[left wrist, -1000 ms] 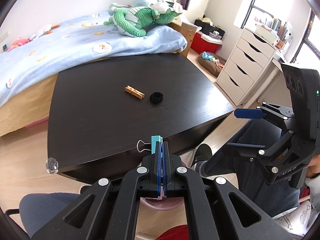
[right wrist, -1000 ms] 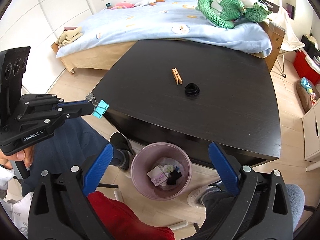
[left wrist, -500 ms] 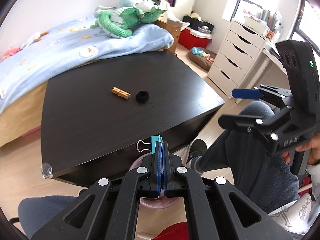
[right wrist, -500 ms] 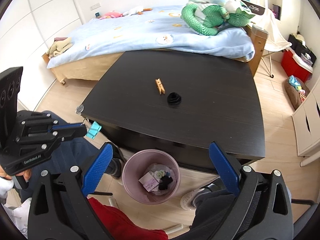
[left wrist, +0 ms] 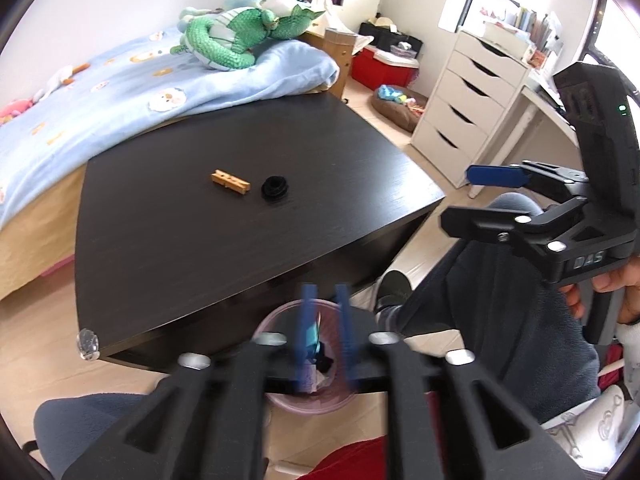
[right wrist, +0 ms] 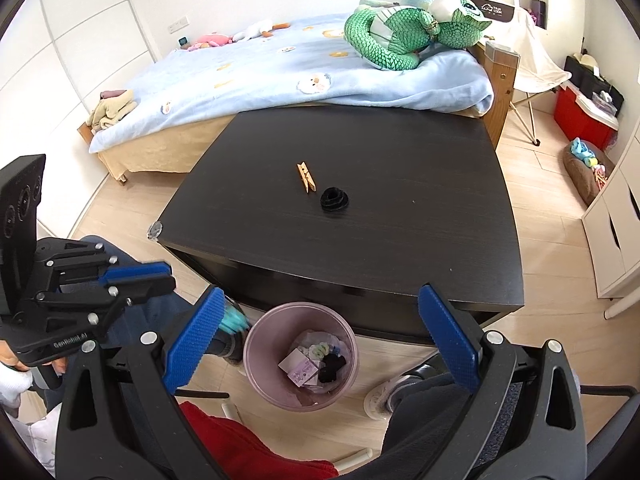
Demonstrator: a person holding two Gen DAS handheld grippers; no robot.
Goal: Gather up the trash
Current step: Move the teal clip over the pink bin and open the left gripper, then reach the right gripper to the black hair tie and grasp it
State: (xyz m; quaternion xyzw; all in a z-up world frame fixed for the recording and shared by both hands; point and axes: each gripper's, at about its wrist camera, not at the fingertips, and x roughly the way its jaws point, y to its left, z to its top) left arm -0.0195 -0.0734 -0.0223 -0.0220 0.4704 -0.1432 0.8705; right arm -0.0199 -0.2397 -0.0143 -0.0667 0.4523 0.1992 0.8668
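Beside the dark table point(right wrist: 400, 248), the left gripper point(left wrist: 325, 320) stands parted, its teal binder clip point(right wrist: 235, 320) falling loose toward the pink bin point(right wrist: 256, 364), possibly clipping the rim and bouncing out, while the right gripper point(right wrist: 316, 344) gapes wide, empty.

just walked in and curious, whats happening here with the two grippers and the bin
A person is clearing small items off a dark table into a pink bin on the floor beside it. The left gripper is open above the bin and a teal binder clip is dropping, blurred, toward it. The right gripper is open and empty. A wooden clothespin and a black hair tie lie on the table.
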